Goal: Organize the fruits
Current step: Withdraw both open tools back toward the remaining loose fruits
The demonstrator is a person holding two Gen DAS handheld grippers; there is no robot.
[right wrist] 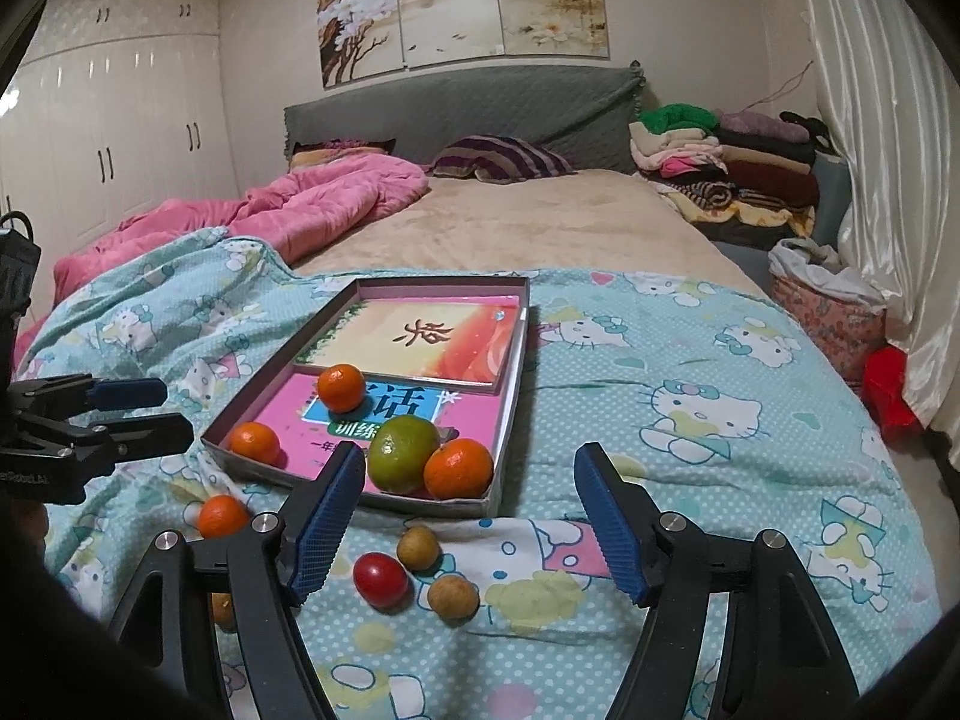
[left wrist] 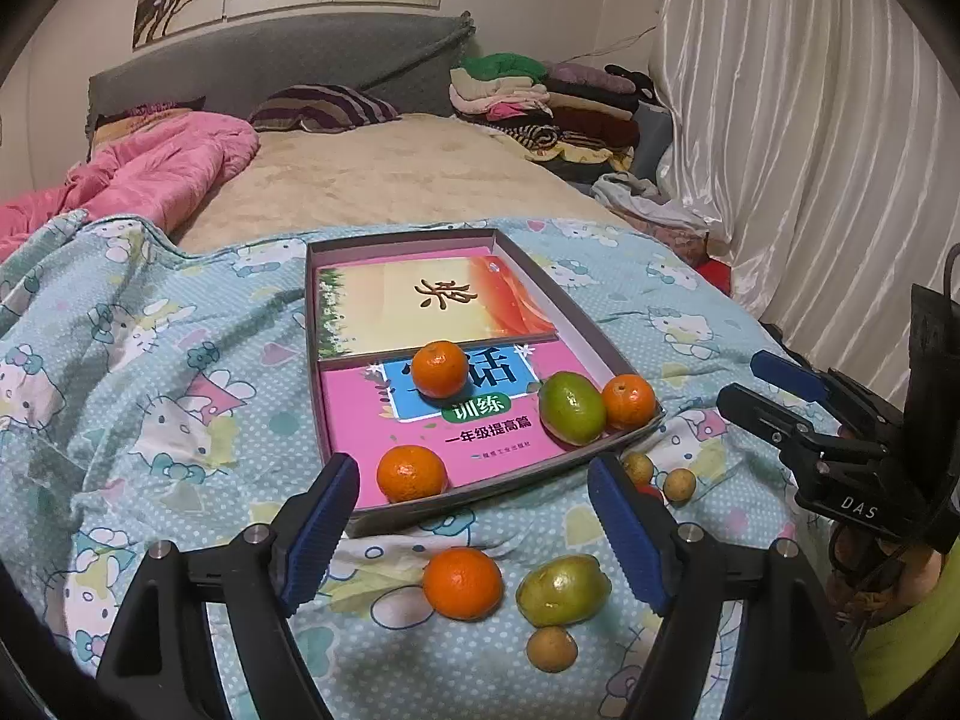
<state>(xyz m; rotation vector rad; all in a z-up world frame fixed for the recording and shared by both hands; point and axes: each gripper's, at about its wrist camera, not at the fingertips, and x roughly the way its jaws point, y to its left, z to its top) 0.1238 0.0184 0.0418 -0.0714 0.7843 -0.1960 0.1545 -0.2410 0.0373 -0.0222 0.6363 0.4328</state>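
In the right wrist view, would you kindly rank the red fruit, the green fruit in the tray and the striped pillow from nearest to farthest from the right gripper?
1. Red fruit, on the blanket between the right gripper's fingers.
2. Green fruit, in the tray's near end.
3. Striped pillow, by the headboard.

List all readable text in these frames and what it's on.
"训练" and "一年级提高篇": pink workbook in the box.
"话": same cover, partly hidden by an orange.
"DAS": right gripper body.
"…etRobot.AI": left gripper body, cut off.
Yellow book: one brush character, unclear.
Wall painting calligraphy: too small.

Left hand-held gripper (left wrist: 474,516) and right hand-held gripper (right wrist: 471,513), jaws wide apart; both empty
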